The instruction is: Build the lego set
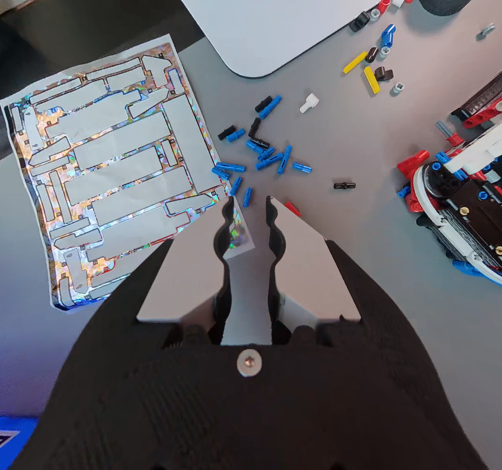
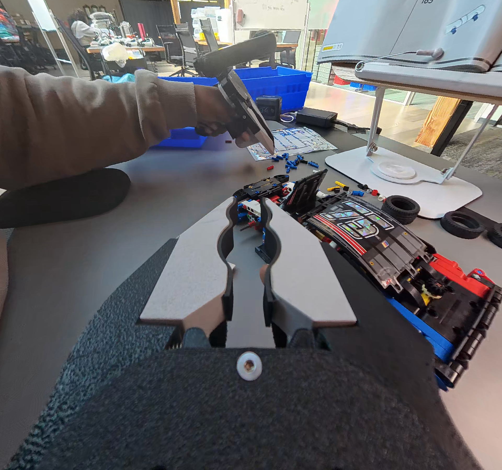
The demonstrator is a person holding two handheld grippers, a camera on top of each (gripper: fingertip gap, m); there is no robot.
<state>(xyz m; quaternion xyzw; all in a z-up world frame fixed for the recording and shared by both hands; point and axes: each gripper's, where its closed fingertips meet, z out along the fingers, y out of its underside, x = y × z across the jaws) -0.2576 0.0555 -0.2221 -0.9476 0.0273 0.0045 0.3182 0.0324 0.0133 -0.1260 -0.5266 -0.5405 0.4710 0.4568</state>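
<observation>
Most of the car (image 2: 375, 247) is built; tyres (image 2: 400, 209) and blue pins (image 1: 267, 158) remain loose on the surface (image 1: 339, 136). Both the left claw (image 1: 250, 198) and right claw (image 2: 248, 201) are held slightly parted, empty.

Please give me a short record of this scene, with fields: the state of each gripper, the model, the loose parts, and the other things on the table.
left gripper: open, empty, above the blue pins
right gripper: open, empty, pointing at the car model
car model: partly built, black, red, white and blue, lying on the grey table
loose parts: blue and black pins, yellow axles, tyres
sticker sheet: left of the pins, stickers mostly gone
instruction book: open on a white stand
</observation>
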